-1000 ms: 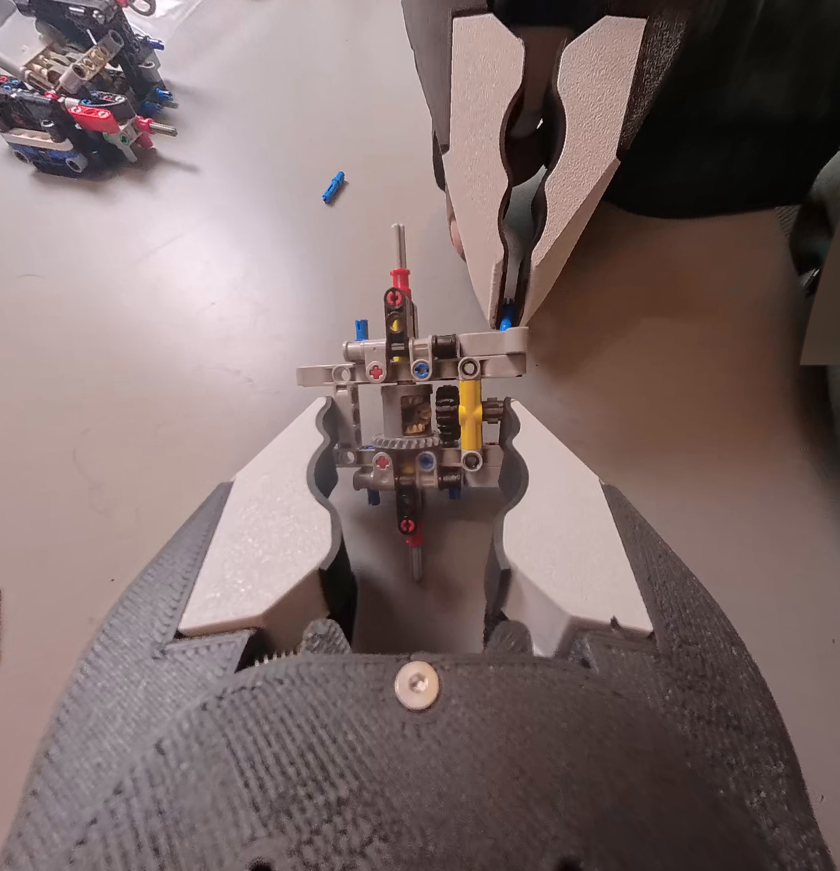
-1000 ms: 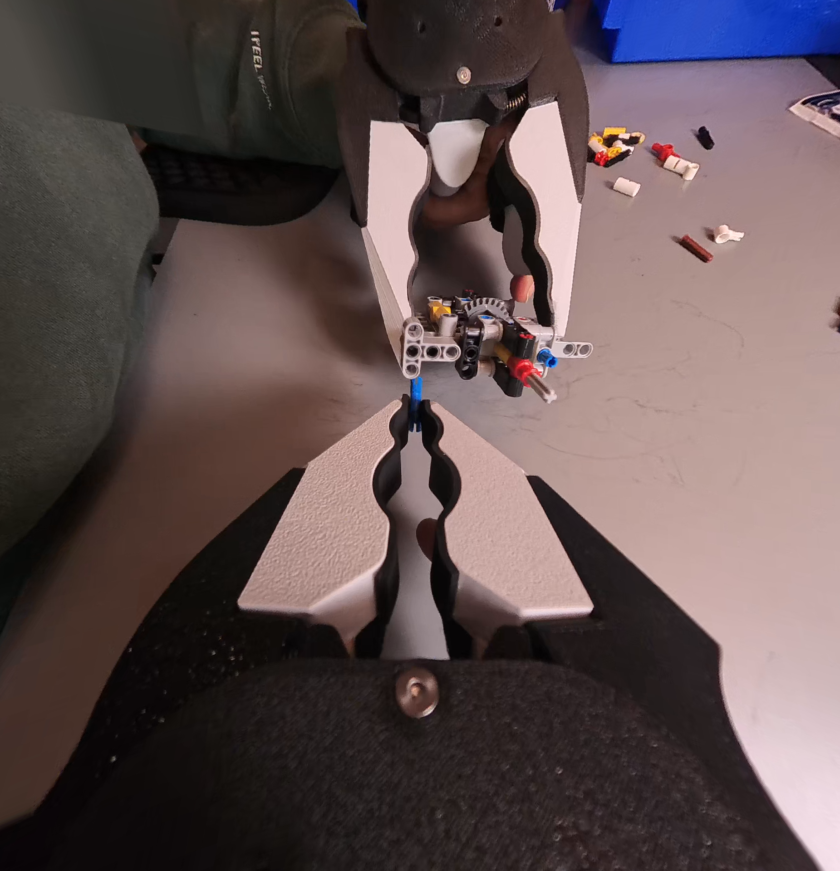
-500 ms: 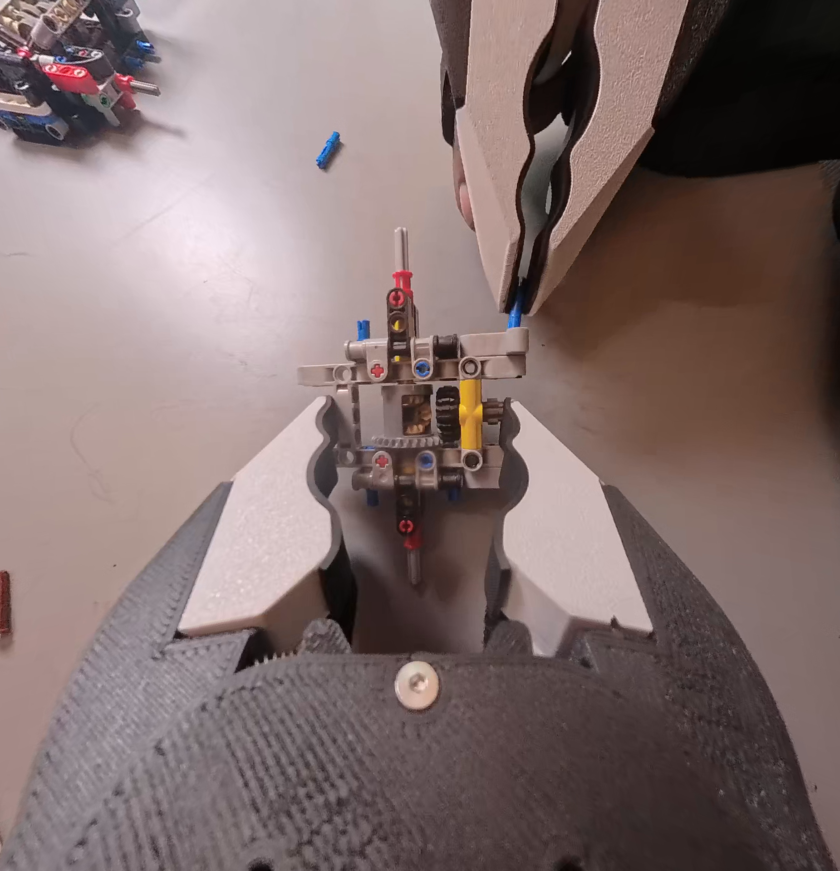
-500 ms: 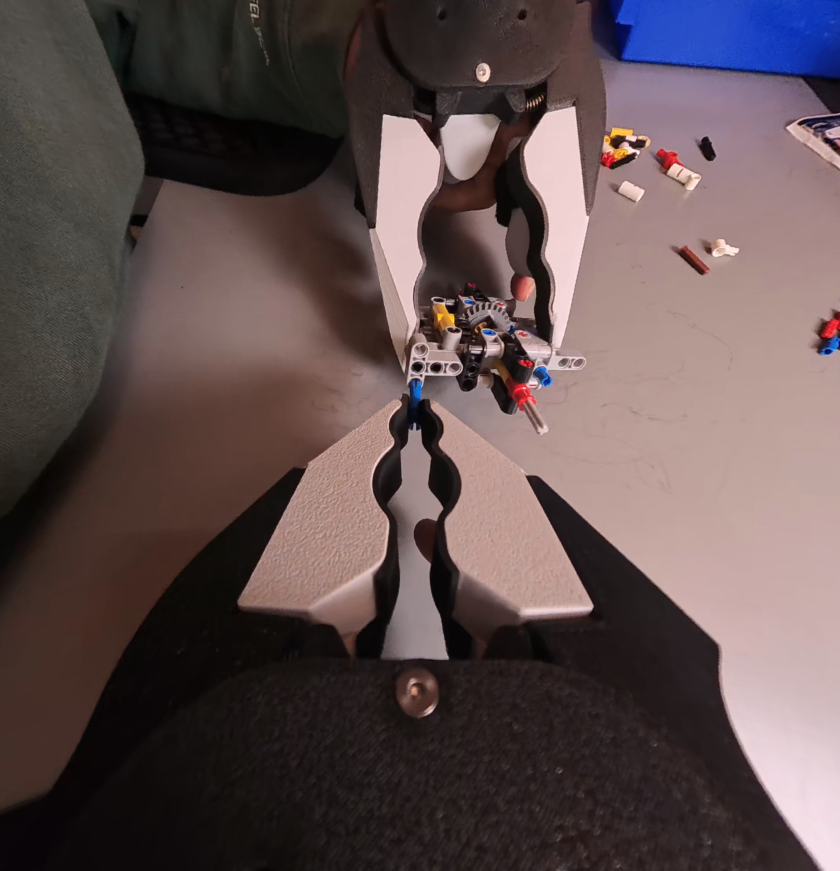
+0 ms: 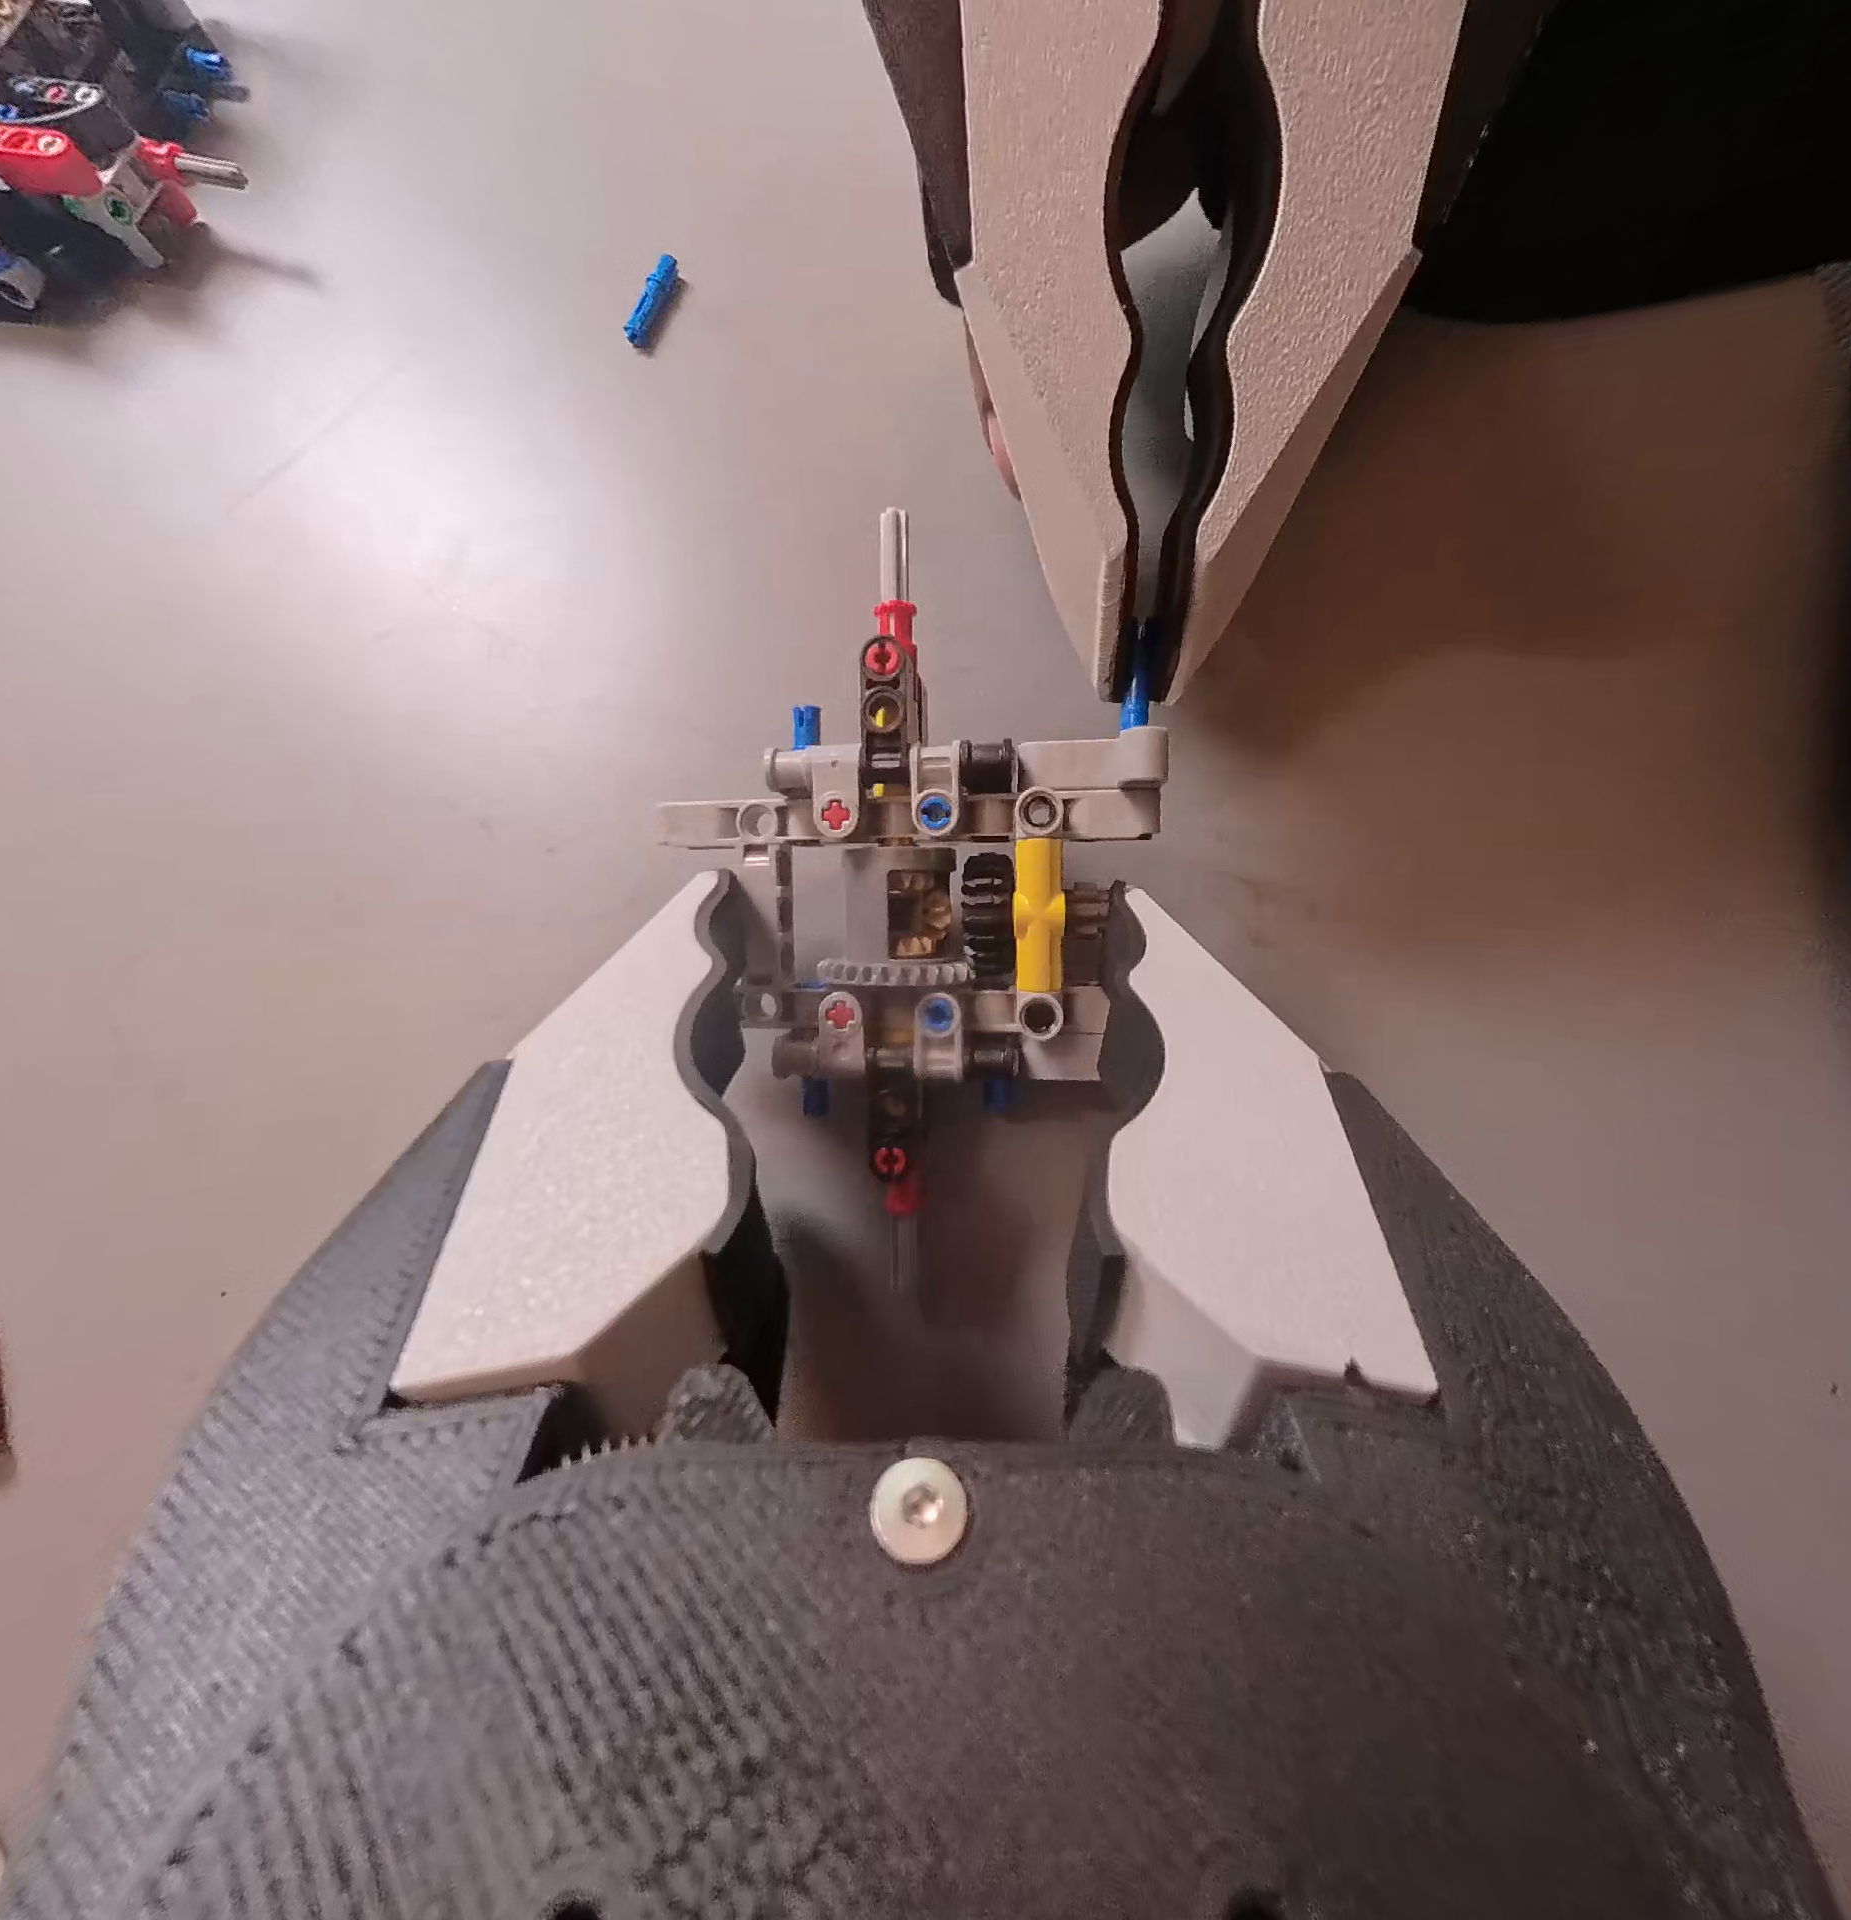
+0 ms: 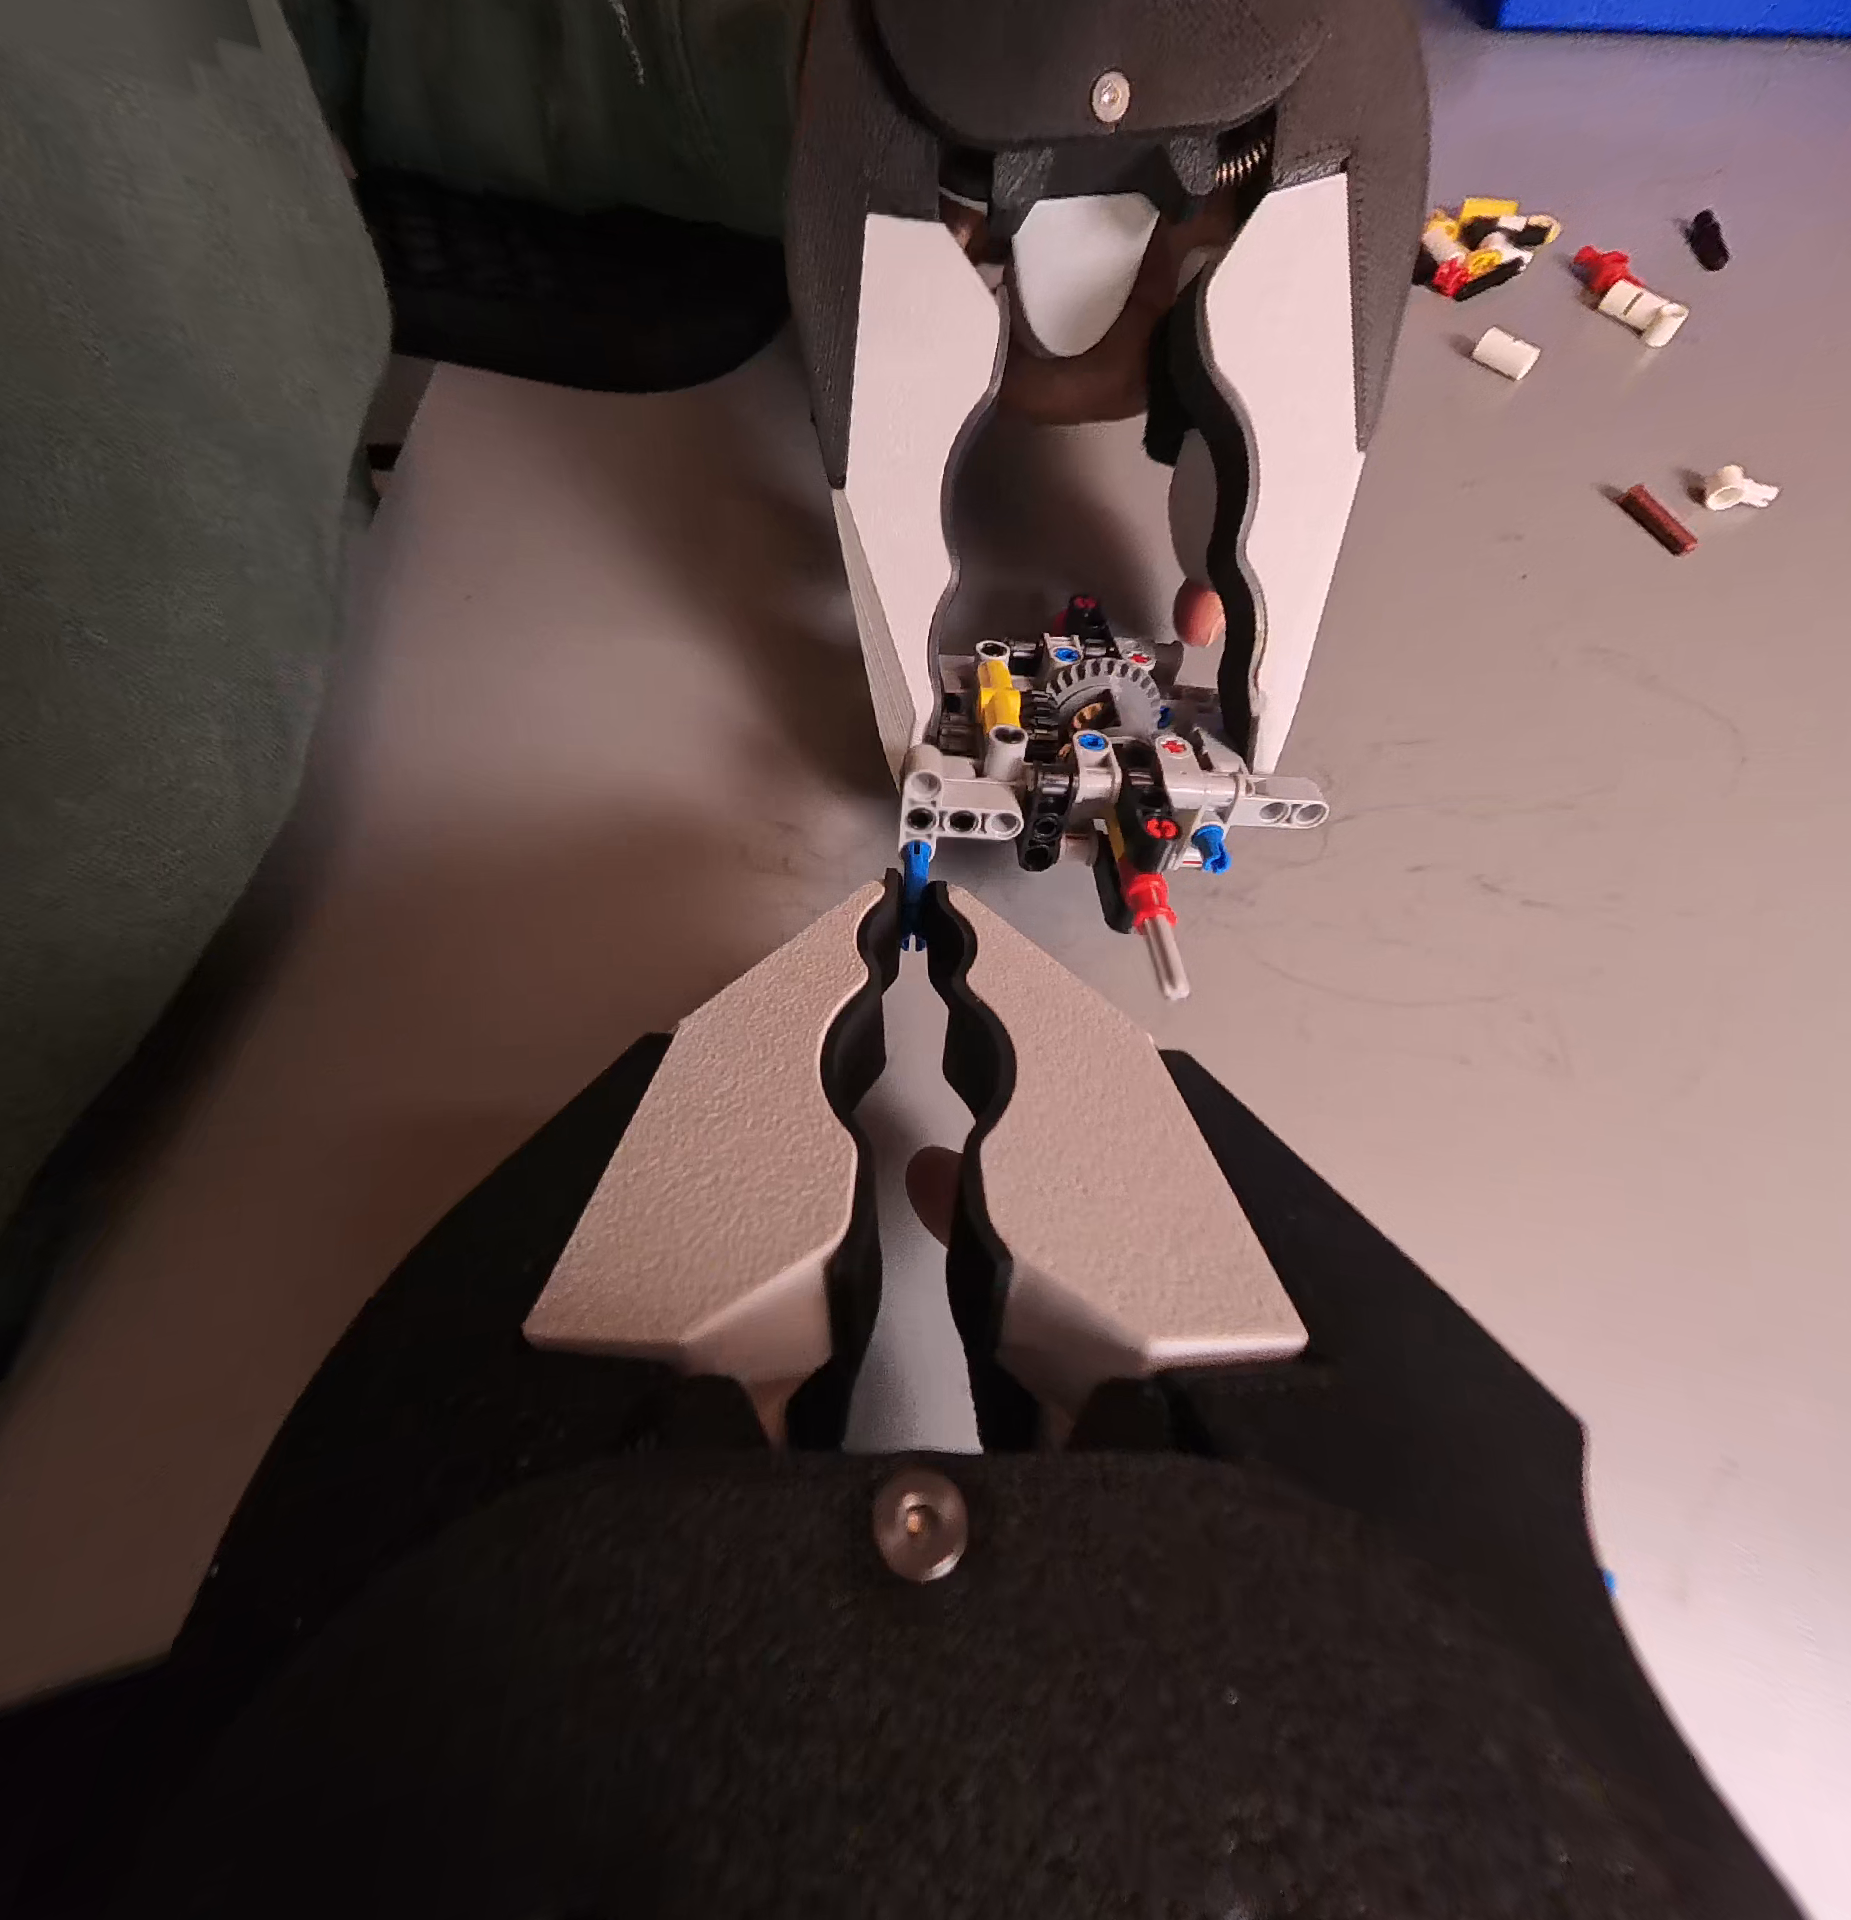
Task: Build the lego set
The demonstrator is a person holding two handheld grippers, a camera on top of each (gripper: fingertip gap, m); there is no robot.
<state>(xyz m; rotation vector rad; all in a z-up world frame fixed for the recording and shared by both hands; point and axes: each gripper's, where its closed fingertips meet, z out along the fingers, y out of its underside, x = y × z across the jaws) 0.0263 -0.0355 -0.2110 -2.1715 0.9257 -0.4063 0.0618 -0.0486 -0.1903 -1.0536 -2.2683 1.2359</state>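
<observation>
Right claw (image 5: pixel 1144 675) now tilted and drawn slightly back from the grey brick assembly (image 5: pixel 910 894), exposing more of the pinched blue pin (image 5: pixel 1139 691), tip at the corner beam's hole. Loose pile of bricks (image 5: pixel 59 187) slid further toward the left view's corner.

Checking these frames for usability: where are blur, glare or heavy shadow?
Left wrist view: glare on the grey tabletop; the far pile of toy-brick parts is smeared; the grey geared brick assembly is sharp. Right wrist view: dark shadow left of the small blue pin; edges bowed.
</observation>
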